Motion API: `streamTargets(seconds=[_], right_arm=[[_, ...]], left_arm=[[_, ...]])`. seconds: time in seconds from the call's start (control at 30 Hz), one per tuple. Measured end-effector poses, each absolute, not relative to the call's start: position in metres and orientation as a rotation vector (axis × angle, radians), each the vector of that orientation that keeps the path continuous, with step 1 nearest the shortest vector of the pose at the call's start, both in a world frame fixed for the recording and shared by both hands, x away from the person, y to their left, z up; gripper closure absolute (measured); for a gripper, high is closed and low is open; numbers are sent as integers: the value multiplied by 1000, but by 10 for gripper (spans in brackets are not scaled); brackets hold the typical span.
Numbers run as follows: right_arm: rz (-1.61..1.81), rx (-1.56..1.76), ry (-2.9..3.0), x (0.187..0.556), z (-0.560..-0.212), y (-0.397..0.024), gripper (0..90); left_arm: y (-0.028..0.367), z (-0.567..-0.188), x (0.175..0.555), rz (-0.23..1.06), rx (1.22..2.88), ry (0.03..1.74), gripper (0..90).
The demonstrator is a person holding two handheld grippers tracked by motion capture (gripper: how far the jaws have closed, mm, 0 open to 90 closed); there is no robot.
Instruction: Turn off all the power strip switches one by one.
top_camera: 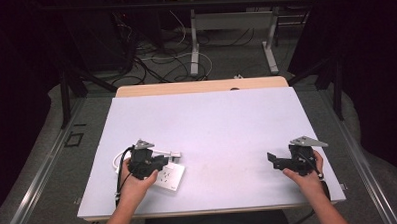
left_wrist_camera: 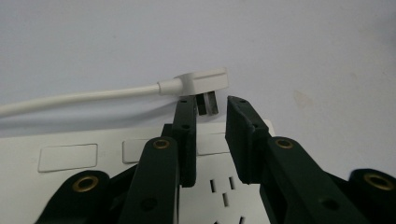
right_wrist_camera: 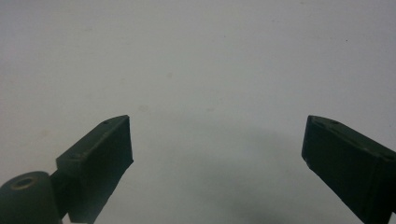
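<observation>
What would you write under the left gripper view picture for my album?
Black left tongs, slightly apart, hover over a white power strip just behind a white plug with its prongs showing.

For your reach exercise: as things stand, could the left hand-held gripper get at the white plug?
Probably yes. The left hand-held gripper sits over the socket strip, its jaws slightly apart with the plug just beyond their tips and its prongs at the gap. Nothing lies between them.

The high view is looking forward and down over the whole white rectangular table sheet (top_camera: 222, 121). Each gripper view is looking along its black jaws, very near that sheet (shared with the high view).
</observation>
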State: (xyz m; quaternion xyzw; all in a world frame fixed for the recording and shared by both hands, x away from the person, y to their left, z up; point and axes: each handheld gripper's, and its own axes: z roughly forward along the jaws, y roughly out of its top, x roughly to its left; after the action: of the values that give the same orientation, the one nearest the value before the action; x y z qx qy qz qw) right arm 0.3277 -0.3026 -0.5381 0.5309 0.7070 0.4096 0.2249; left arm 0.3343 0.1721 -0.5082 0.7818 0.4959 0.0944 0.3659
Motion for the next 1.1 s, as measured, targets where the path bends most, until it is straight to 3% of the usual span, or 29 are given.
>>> streamTargets(seconds=[0.37, 1.1], right_arm=[[1131, 1466, 1948, 328, -538, -303, 80], [1132, 1465, 1947, 328, -538, -303, 80]], left_arm=[[188, -502, 336, 273, 1969, 1310, 641], [226, -502, 337, 440, 1864, 1339, 353]])
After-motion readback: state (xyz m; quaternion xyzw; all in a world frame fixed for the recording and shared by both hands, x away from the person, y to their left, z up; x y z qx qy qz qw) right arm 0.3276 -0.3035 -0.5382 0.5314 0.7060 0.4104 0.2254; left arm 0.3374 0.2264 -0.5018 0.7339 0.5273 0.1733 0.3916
